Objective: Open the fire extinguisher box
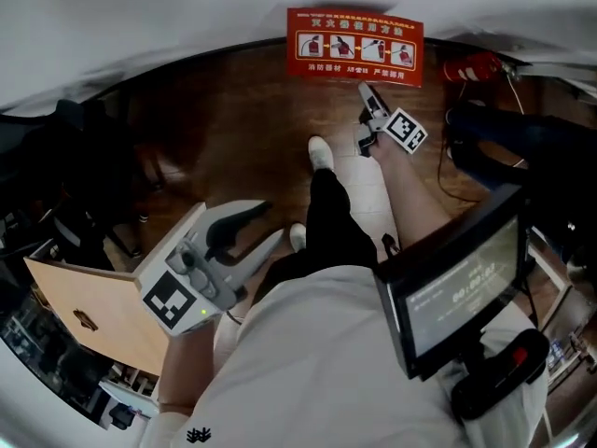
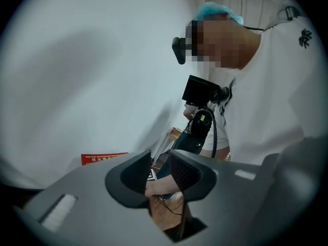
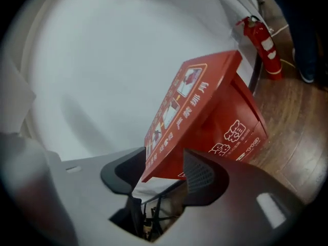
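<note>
— What's the big picture from where you stand?
— A white wall (image 3: 92, 70), a dark wooden floor (image 1: 224, 129), and the red box (image 1: 354, 47) sitting on that floor right against the wall, straight ahead of the person.
— Anything near it?
— A red fire extinguisher (image 3: 262, 40), off to the person's right of the box, also by the wall.
— And the right gripper?
— The right gripper (image 3: 165, 163) is down at the box with its jaws spread wide. The lower edge of the lid (image 3: 189, 96) sits in the gap between them, and I can't see the pads pinching it.
— The other one?
— The left gripper (image 2: 160, 168) is up by the person's waist, well apart from the box. Its jaws are parted, with nothing in them.
</note>
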Motion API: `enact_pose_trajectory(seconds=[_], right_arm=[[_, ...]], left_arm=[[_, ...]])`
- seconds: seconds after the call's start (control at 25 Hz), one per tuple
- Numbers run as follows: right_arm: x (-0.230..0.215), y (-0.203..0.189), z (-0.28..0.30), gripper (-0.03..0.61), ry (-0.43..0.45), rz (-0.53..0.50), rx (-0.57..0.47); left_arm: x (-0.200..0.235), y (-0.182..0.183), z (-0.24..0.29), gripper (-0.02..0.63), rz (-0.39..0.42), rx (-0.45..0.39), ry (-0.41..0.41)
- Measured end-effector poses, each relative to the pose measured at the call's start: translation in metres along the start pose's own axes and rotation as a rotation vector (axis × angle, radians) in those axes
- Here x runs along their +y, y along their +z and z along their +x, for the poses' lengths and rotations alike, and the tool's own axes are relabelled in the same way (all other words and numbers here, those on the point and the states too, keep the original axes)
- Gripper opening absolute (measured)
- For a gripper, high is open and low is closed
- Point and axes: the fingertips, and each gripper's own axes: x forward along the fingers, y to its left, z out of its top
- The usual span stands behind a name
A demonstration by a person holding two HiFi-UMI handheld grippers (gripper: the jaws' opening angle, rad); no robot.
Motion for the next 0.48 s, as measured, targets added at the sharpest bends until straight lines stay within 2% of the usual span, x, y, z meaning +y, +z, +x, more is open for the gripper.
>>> enact_pose_trajectory(seconds=[0.16, 0.28, 0.32, 0.4, 0.48], right_arm=[[-0.012, 0.003, 0.014, 0.218, 0.013, 0.118, -0.056], [-0.010, 0.000, 0.012, 0.218, 0.036, 0.155, -0.074], [-0.006, 0.004, 0.009, 0.207, 0.050, 0.157, -0.081], [-0.001, 0.007, 0.003, 0.115, 0.061, 0.152, -0.087], [0.005, 0.002, -0.001, 0.107, 0.056, 0.166, -0.077]], left_arm=[[0.015, 0.001, 0.006, 0.103, -0.046, 0.015, 0.003], [0.014, -0.006, 0.005, 0.103, -0.067, 0.033, 0.006], [0.012, -0.005, 0.007, 0.103, -0.073, 0.037, 0.008], [0.012, -0.001, 0.007, 0.103, -0.084, 0.039, 0.013], [0.016, 0.002, 0.005, 0.103, -0.088, 0.028, 0.012]])
